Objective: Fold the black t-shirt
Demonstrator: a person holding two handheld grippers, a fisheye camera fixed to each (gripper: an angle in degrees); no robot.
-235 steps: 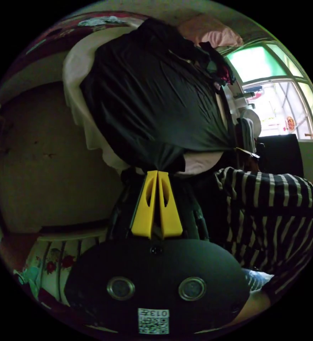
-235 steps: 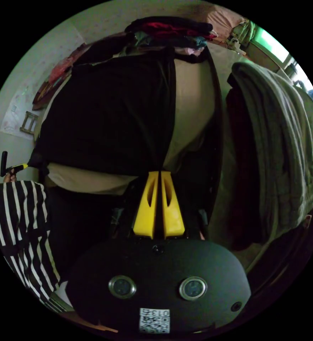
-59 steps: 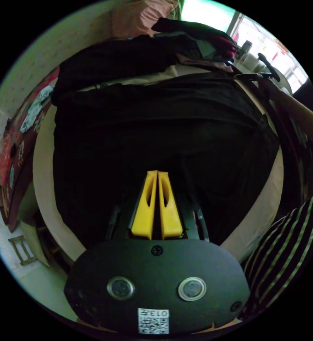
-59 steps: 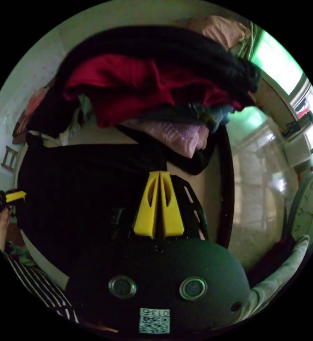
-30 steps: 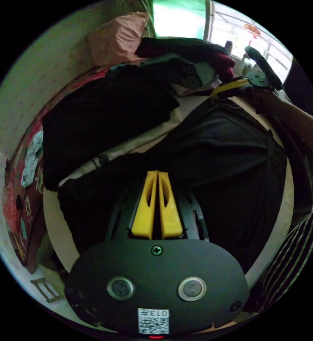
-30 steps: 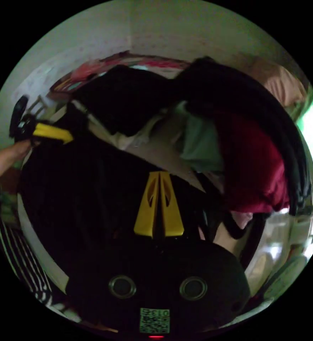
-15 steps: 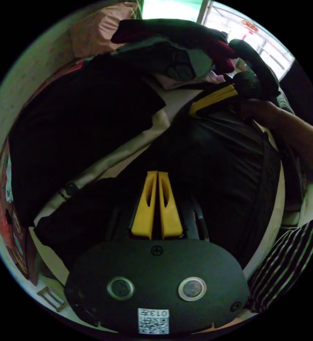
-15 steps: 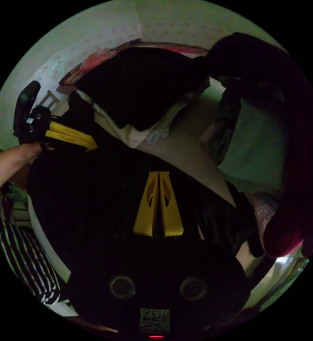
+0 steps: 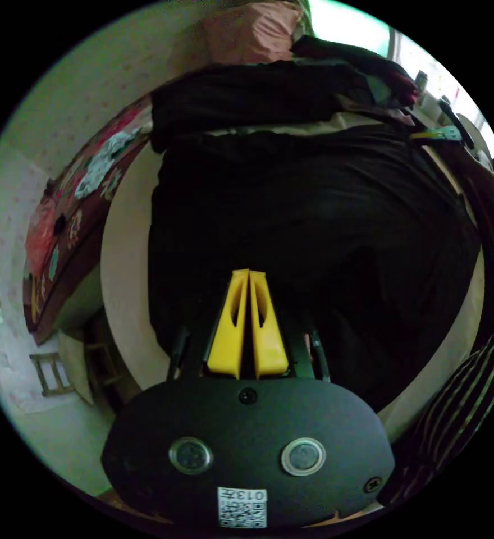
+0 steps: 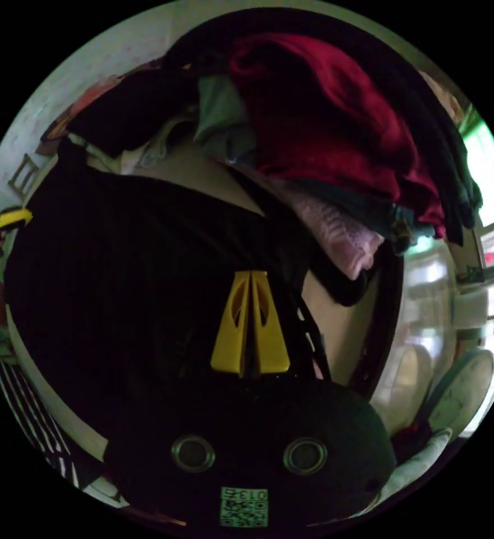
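Since half a second ago the two grippers have drawn apart: the right gripper, then close in the left gripper view, now sits small at the far edge of the cloth, and the left gripper has likewise receded to the rim of the right gripper view. Left gripper: yellow jaws pressed together, tips lying over the black t-shirt; whether cloth is pinched between them cannot be told. Right gripper: jaws likewise together over the same dark fabric, grip on cloth not discernible. Black t-shirt is spread wide across the pale round table, covering most of its top. Behind it lies a pile of clothes, red and black garments uppermost, a pink piece beneath. A striped sleeve shows beside the table edge. A bright window stands beyond the pile.
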